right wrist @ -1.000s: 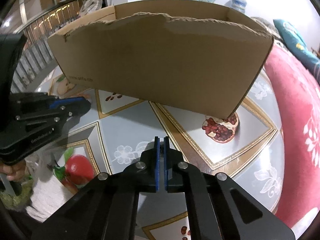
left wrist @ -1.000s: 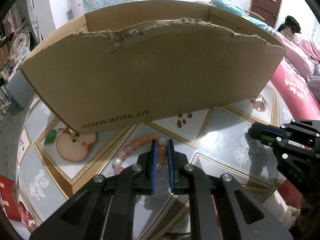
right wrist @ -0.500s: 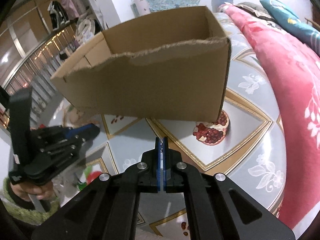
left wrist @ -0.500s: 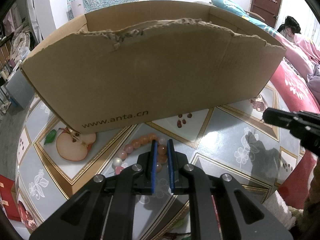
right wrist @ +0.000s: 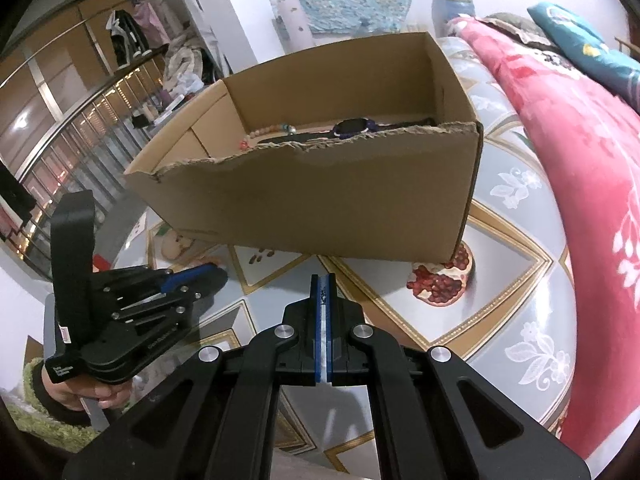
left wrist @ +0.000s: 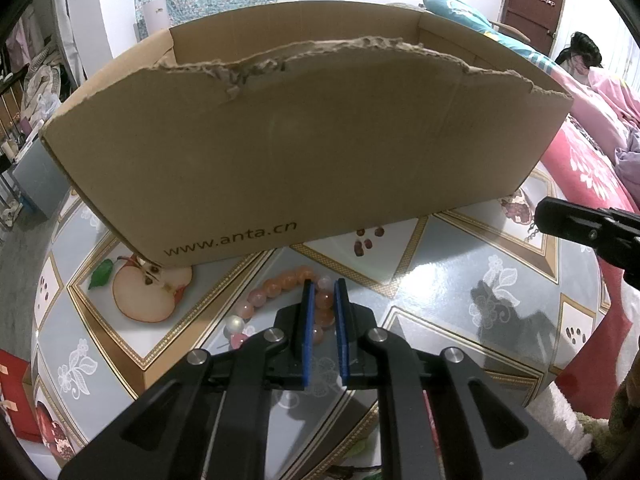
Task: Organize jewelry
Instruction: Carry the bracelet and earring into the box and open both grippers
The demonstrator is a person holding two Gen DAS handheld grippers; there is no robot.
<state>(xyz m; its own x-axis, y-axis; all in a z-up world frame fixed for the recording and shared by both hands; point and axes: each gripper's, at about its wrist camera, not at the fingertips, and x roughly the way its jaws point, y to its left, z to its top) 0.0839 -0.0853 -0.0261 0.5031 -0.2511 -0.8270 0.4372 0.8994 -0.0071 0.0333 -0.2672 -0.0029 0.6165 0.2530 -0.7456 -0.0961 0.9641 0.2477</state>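
A bracelet of pink and orange beads [left wrist: 280, 286] lies on the patterned table in front of an open cardboard box [left wrist: 304, 152]. My left gripper [left wrist: 322, 284] points down at it and is shut on the bracelet, with beads between its blue pads. In the right wrist view the left gripper [right wrist: 216, 276] sits low at the left, held by a hand. My right gripper [right wrist: 323, 278] hovers above the table before the box [right wrist: 320, 200], pads pressed together. A bit of thin chain [left wrist: 530, 232] hangs under the right gripper's tip [left wrist: 540, 214]. Inside the box lie a bead strand [right wrist: 264, 134] and a dark wristband [right wrist: 352, 126].
The round table [right wrist: 516, 280] carries a glossy fruit-print cloth. Red floral bedding [right wrist: 592, 160] runs along its right side, and a person [left wrist: 580, 50] lies at the far right. A red box [left wrist: 12, 392] stands on the floor at the lower left.
My right gripper has risen and rolled, so its view now looks into the box. In the left wrist view it has shifted toward the right edge. The left gripper has not moved.
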